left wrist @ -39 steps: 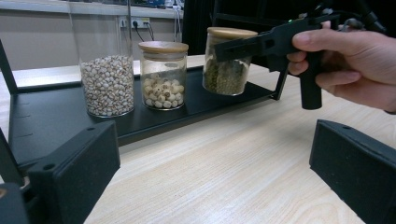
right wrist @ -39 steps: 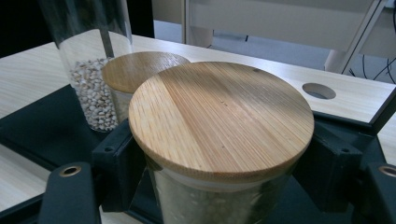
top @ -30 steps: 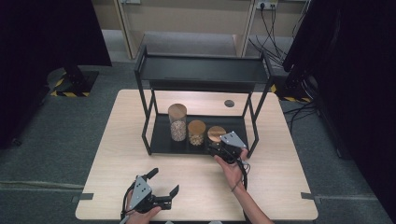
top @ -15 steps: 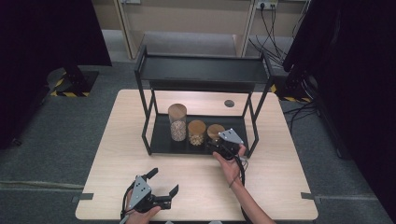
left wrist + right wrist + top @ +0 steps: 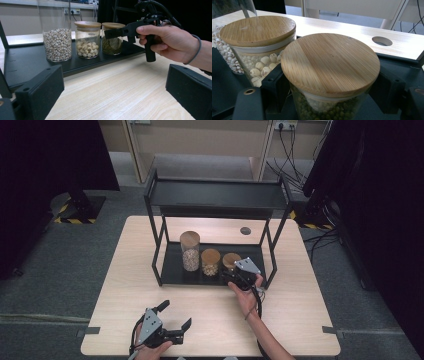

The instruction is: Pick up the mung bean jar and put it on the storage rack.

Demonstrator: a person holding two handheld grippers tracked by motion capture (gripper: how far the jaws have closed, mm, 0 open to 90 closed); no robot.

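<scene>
- Down at the 7 o'clock edge of the tabletop (image 5: 125, 270): left tongs (image 5: 174, 321) held in a hand (image 5: 150, 350), jaws spread wide, nothing between them, tips aimed toward 2 o'clock.
- Seen along those wide jaws in the left gripper view: bare pale wood between them, the jars beyond at 12 o'clock.
- Standing at the tabletop's centre: black two-tier rack (image 5: 215, 195), three glass jars in a row on its lower tray (image 5: 172, 267).
- Leftmost on that tray: tall jar (image 5: 190, 251), wooden lid, pale small grains reaching partway up.
- Just beside it at 3 o'clock: middle jar (image 5: 210, 262), shorter, round whitish seeds inside, wooden lid on.
- Next at 3 o'clock, close beside the middle jar: short jar (image 5: 329, 75) of green beans, wooden lid on.
- Set around that short jar: right tongs (image 5: 229, 276), one jaw on each side of the glass below the lid; actual contact with the glass impossible to tell.
- Behind the right tongs at 5 o'clock: right hand (image 5: 247, 292) on the grip, band on the wrist.
- Farther back at 1 o'clock: round hole (image 5: 245, 230) in the tabletop.
</scene>
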